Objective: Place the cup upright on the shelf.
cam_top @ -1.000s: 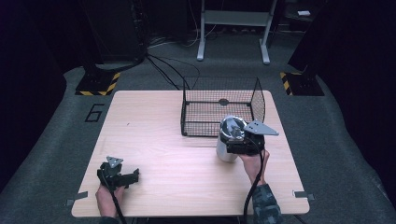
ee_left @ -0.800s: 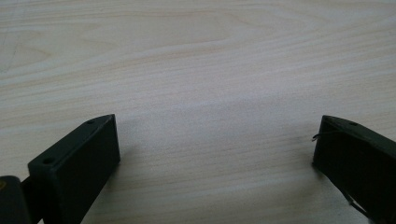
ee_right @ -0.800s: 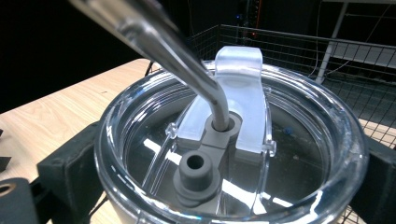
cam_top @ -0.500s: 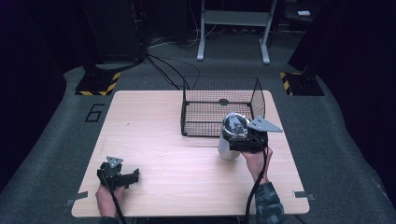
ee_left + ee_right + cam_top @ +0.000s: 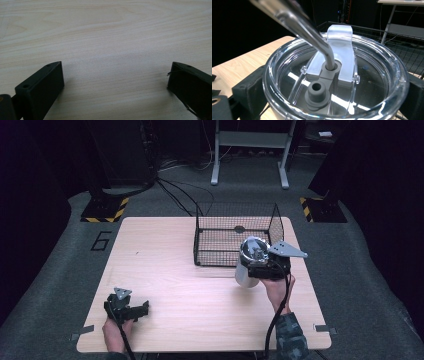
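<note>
High view puts the left hand-held gripper (image 5: 142, 309) at about 7 o'clock on the desk (image 5: 165, 265), lying low near the front edge with a hand behind it. Left gripper view looks along its two black jaws, which stand wide apart over bare pale wood with nothing between them. Moving right, a black wire basket (image 5: 235, 234) sits at roughly 1 o'clock on the desk, toward the far edge. Just in front of the basket's right corner, at about 3 o'clock, the right hand-held gripper (image 5: 250, 270) holds a steel tumbler (image 5: 246, 272) clear of the desk surface, tipped with its top toward the camera. Right gripper view shows the tumbler's clear lid (image 5: 337, 82) pressed between the two jaws, one at each side of the rim. A bent metal straw (image 5: 312, 32) runs down through the grey seal in the lid's middle, beside a clear sliding tab (image 5: 339, 40)
</note>
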`<state>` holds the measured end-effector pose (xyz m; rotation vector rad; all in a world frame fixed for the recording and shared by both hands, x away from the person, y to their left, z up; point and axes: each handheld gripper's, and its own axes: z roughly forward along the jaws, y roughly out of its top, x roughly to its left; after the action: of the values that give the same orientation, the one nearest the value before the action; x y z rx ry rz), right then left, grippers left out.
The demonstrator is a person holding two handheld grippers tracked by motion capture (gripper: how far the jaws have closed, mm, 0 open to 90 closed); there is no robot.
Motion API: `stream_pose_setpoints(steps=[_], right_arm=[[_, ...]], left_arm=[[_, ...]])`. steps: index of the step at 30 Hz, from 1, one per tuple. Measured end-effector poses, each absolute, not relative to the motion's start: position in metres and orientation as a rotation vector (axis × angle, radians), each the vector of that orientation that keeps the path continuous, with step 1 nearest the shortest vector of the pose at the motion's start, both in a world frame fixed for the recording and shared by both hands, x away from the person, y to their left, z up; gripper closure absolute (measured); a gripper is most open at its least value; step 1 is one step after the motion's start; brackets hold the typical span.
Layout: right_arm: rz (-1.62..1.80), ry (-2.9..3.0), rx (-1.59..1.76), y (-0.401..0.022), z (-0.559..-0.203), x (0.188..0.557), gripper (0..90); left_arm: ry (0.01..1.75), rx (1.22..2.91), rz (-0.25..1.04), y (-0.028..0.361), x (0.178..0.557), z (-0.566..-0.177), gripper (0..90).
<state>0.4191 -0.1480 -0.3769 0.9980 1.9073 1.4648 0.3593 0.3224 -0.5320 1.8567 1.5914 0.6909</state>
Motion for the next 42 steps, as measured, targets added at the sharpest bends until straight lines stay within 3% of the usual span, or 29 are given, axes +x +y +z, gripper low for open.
stream_pose_setpoints(steps=[42], right_arm=[[1.469,1.91,0.981,-0.153,-0.319,0.443,3.1]], left_arm=[[1.591,1.858,0.693,0.322,0.359,-0.532,0.2]])
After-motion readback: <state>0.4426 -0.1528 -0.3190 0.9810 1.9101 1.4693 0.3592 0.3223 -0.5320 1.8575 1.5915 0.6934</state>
